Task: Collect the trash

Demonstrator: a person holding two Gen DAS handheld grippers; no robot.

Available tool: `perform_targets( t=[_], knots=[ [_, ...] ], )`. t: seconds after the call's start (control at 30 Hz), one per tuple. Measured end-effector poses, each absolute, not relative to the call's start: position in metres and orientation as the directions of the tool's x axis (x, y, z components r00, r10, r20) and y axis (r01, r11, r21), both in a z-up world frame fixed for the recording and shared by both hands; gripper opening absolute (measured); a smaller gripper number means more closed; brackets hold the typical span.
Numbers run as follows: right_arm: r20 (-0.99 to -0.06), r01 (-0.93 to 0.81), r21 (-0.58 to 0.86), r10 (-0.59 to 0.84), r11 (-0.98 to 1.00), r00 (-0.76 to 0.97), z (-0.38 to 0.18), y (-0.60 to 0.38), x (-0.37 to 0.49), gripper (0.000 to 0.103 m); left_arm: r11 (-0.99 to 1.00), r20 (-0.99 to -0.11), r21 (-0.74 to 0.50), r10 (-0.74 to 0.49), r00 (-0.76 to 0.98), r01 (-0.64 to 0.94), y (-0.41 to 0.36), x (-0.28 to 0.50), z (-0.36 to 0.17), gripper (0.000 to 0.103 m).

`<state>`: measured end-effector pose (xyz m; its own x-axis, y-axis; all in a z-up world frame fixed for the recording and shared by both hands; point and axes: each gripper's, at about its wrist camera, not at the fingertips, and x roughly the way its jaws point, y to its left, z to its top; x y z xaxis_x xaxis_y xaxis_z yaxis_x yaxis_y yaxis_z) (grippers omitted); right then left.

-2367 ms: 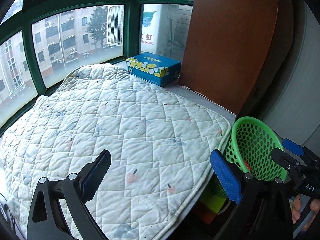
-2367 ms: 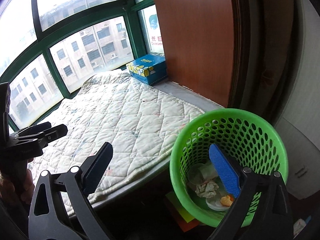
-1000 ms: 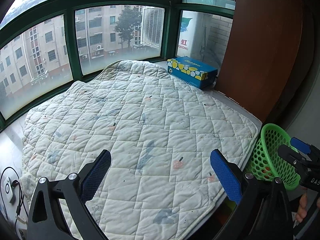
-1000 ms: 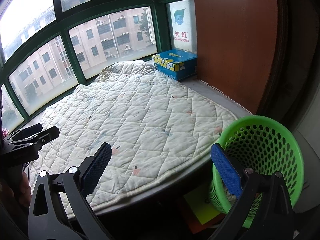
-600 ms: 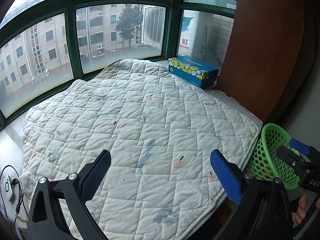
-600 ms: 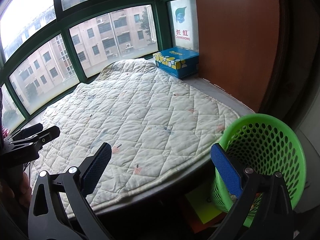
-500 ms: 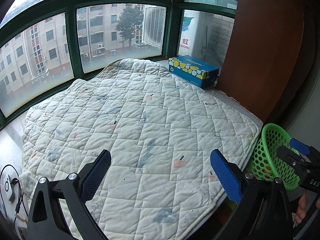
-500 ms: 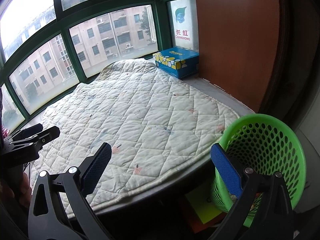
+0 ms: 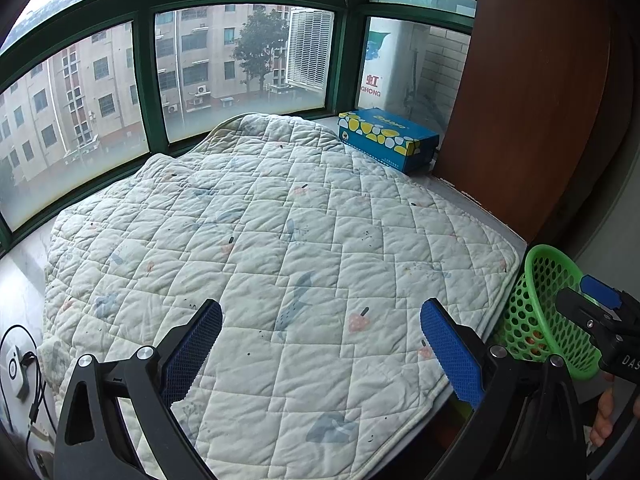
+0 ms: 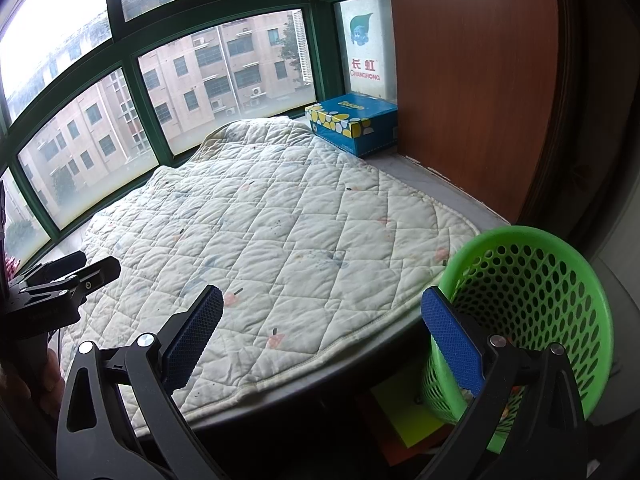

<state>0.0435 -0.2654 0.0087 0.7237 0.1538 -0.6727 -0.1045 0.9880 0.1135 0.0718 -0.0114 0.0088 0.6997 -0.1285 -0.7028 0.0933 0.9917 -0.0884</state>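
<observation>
A green perforated trash basket (image 10: 532, 280) stands on the floor by the right end of the window seat; it also shows at the right edge of the left wrist view (image 9: 548, 312). Its contents are hidden from here. My left gripper (image 9: 320, 344) is open and empty above the quilted mat (image 9: 280, 260). My right gripper (image 10: 320, 340) is open and empty over the mat's front edge, its right finger in front of the basket. No loose trash shows on the mat.
A blue and yellow tissue box (image 10: 352, 124) sits at the far end by the brown wooden panel (image 10: 472, 80). Green-framed windows (image 9: 240, 60) bound the seat. A white charger with black cable (image 9: 18, 372) lies at the left. Yellow and red items (image 10: 408, 416) lie under the seat.
Both grippers have pulled back and up from the basket since 2.4 s ago, so more of the mat shows. In the last half second almost nothing moved.
</observation>
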Motion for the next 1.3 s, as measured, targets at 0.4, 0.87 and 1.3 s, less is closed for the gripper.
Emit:
perform_targets(
  t=[0.4,0.87,1.3],
  knots=[
    [-0.672,-0.100,0.115,0.152,0.988,0.725,0.008,-0.266,0.044,0.098,0.991,-0.704,-0.094,-0.133,0.698,0.094,-0.015,0.069,0.007,0.096],
    [-0.675,-0.098,0.117,0.151,0.988,0.723,0.007,-0.267,0.043,0.098,0.990,-0.707,-0.095,-0.138,0.694,0.099,-0.018,0.070,0.005,0.096],
    [-0.674,-0.095,0.120,0.151,0.988,0.724,0.007,-0.267,0.043,0.098,0.987,-0.698,-0.096,-0.157,0.698,0.126,-0.025,0.066,0.006,0.096]
  ],
)
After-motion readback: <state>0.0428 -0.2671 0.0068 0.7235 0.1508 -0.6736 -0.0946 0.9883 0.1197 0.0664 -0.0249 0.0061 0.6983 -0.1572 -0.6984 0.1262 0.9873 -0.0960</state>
